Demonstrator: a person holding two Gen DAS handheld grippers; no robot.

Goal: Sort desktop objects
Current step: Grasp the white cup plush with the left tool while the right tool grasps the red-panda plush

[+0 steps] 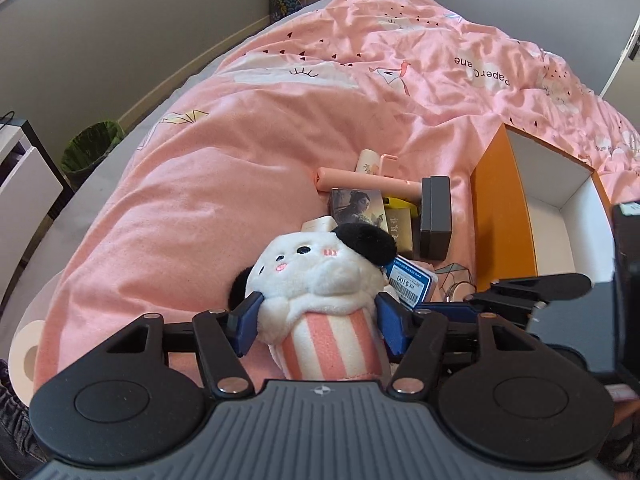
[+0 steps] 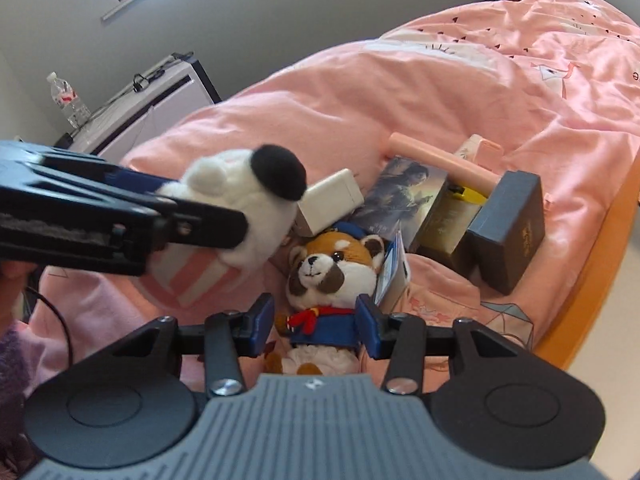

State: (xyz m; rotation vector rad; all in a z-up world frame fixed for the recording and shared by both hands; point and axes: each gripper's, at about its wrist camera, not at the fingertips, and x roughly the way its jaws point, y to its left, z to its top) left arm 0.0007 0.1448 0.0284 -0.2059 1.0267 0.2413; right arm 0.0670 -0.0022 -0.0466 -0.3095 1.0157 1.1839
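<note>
Two plush toys, one between each gripper's blue pads (image 2: pixel 262 318).

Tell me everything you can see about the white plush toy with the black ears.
The white plush toy is soft and fluffy, with round black ears, small black eyes, pink cheeks and a pink mouth. Its lower body is a pink-and-white striped fabric cup. It sits upright-ish, facing the left wrist camera, between the blue pads of the left gripper, whose jaws flank it just above the cup. Beneath it is the pink duvet; boxes lie behind it.
</note>
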